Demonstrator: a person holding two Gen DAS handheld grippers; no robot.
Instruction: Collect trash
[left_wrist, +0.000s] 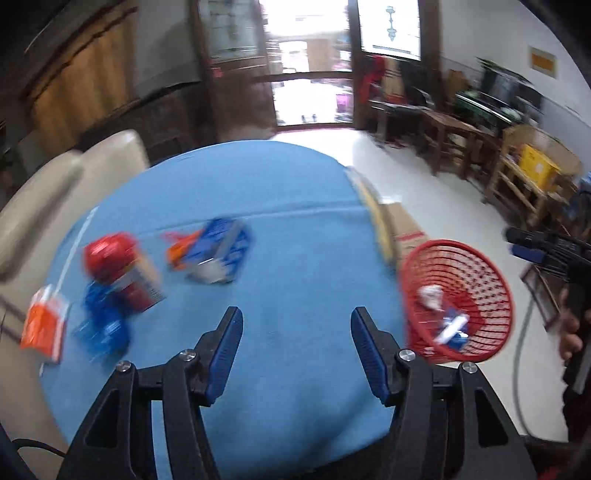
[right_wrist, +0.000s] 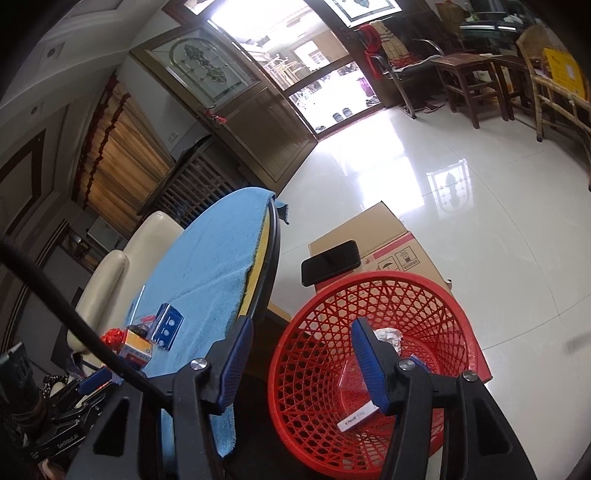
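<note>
Left gripper (left_wrist: 297, 328) wide open, empty, over blue table (left_wrist: 258, 184). Wrappers at 10–11 o'clock: orange packet (left_wrist: 44, 326), red-blue pile (left_wrist: 118, 280), blue pack (left_wrist: 214, 253). Right gripper (right_wrist: 301, 341) wide open, empty, above red basket (right_wrist: 436, 295); scraps (right_wrist: 356, 421) inside. Basket beside table, against box (right_wrist: 373, 229) bearing phone (right_wrist: 330, 262).

Right hand-held gripper (right_wrist: 301, 363) sits above the red basket (right_wrist: 321, 398), jaws spread wide, nothing between the blue pads (right_wrist: 365, 360). Basket holds a crumpled white scrap (right_wrist: 388, 336) and a flat white packet (right_wrist: 356, 419). Behind it, a cardboard box (right_wrist: 391, 236) on the floor carries a black phone (right_wrist: 330, 261). To the left, the table (right_wrist: 207, 254) under a blue cloth bears a blue blister pack (right_wrist: 167, 326), a small box (right_wrist: 137, 349) and a red wrapper (right_wrist: 112, 336).
</note>
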